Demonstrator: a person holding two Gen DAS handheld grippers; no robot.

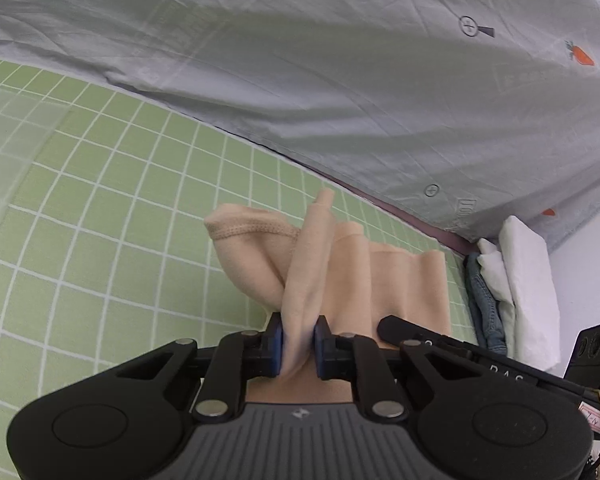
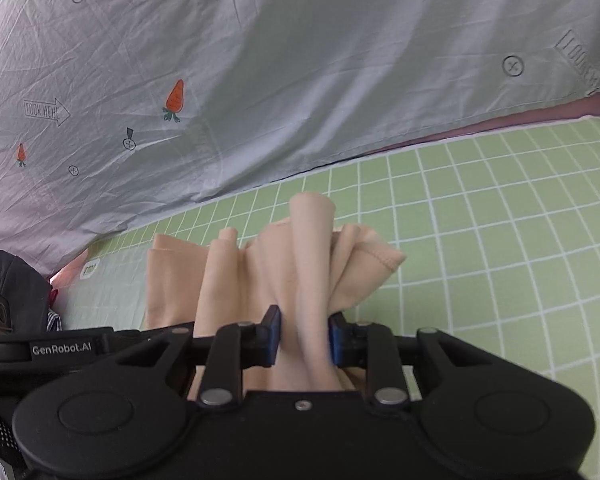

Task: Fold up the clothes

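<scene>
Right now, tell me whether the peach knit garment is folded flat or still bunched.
Bunched, not folded flat: the peach knit garment rises in loose pleats above the green grid sheet, pinched by the left gripper and right gripper.

Green checked sheet (image 1: 100,208) lies open at frame left; carrot-print quilt (image 1: 340,80) blocks above, folded pile (image 1: 516,280) crowds the right.

Each wrist camera is looking forward over its own fingers, very close to a peach garment (image 1: 340,264) (image 2: 284,264). Both are facing the same green grid sheet (image 1: 100,200) (image 2: 500,220) and grey carrot-print quilt (image 1: 340,80) (image 2: 300,60).
</scene>
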